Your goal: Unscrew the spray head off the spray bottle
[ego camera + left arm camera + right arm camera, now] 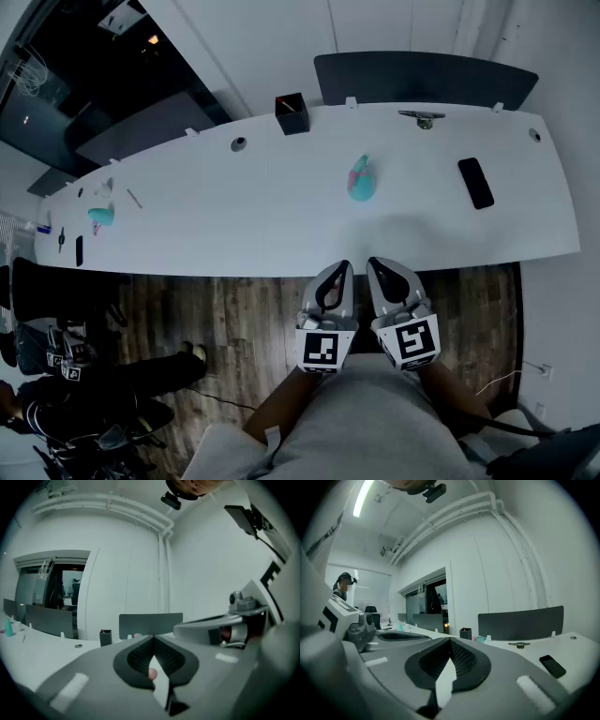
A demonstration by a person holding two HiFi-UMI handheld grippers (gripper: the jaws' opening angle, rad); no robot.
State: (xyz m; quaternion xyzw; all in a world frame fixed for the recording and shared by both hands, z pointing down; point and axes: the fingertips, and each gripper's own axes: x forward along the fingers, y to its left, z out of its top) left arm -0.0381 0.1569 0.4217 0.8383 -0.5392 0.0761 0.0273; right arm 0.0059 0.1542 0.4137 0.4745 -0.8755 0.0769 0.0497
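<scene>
Spray bottle (pixel 361 178) is standing on the long white desk (pixel 234 225), about mid-desk. It has a teal body with the pink spray head (pixel 362 162) on top, and nothing is touching it. If it has a label, it's too small to read from the head view. The only print that shows is the black-and-white square markers on the gripper cubes, and those are patterns, not letters.

Both grippers are well back from the spray bottle, on the near side past the desk edge, side by side over the floor. The left gripper (pixel 341 268) has its jaws clenched together with nothing in them. The right gripper (pixel 376 263) is the same, jaws closed and empty.

Around the spray bottle:
- A black phone (pixel 475 183) lies flat on the desk to its right.
- A black pen cup (pixel 292 114) stands behind it and to the left, near the far edge.
- A small metal thing (pixel 422 117) sits behind it and to the right; I can't tell what it is.
- A dark grey divider panel (pixel 427 80) stands behind it along the far edge.
- Another small teal thing (pixel 101 217) sits way off to its left.

The floor (pixel 244 319) is dark wood planks. The room has white walls with white pipes running up near the ceiling. Another person (pixel 84 394) is well to the left of the bottle, on the near side.
</scene>
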